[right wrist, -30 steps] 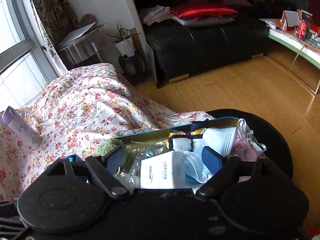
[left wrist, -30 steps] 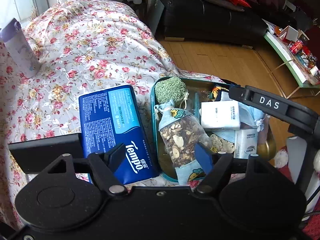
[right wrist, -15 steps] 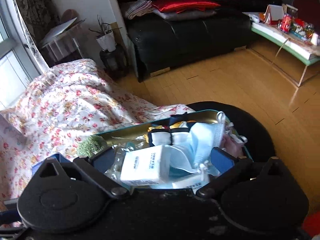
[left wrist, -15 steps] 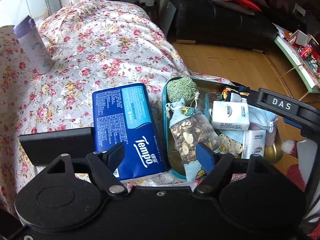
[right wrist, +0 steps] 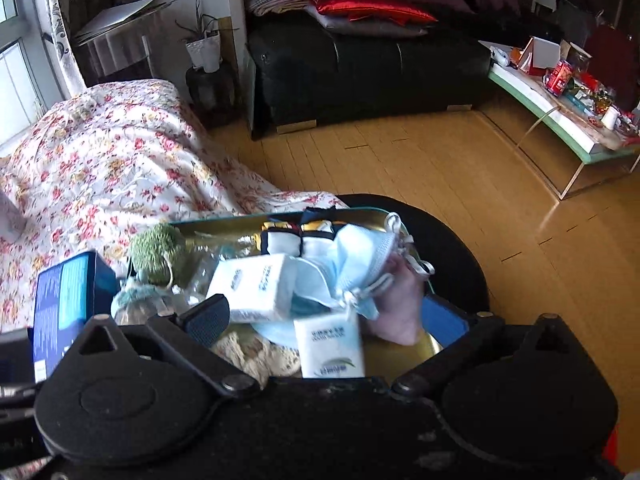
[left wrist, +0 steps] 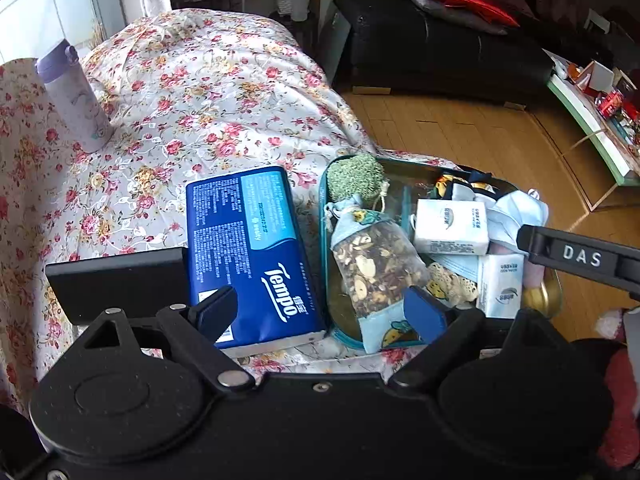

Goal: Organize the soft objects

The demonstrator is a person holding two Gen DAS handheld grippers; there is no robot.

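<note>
A teal-rimmed tin tray (left wrist: 325, 216) lies on the floral cloth. It holds a green knitted ball (left wrist: 356, 176), a herb sachet (left wrist: 372, 264), two white tissue packs (left wrist: 452, 226), pale blue face masks (left wrist: 518, 210) and folded socks. A blue Tempo tissue pack (left wrist: 248, 248) lies left of the tray. My left gripper (left wrist: 320, 312) hovers over the gap between the Tempo pack and the sachet, its jaws opening and pressing on nothing. My right gripper (right wrist: 326, 320) stands wide open above the tray (right wrist: 280, 216), over a tissue pack (right wrist: 256, 286) and masks (right wrist: 352, 256), touching none.
A lavender bottle (left wrist: 76, 100) stands on the floral cloth at far left. The tray's right end rests over a black round stool (right wrist: 448, 240). Beyond are a wooden floor (right wrist: 400, 160), a black sofa (right wrist: 360, 68) and a cluttered glass table (right wrist: 560, 120).
My left jaws have spread wider. My right jaws have opened fully and drawn up and back from the tray, so a second white tissue pack now shows near them.
</note>
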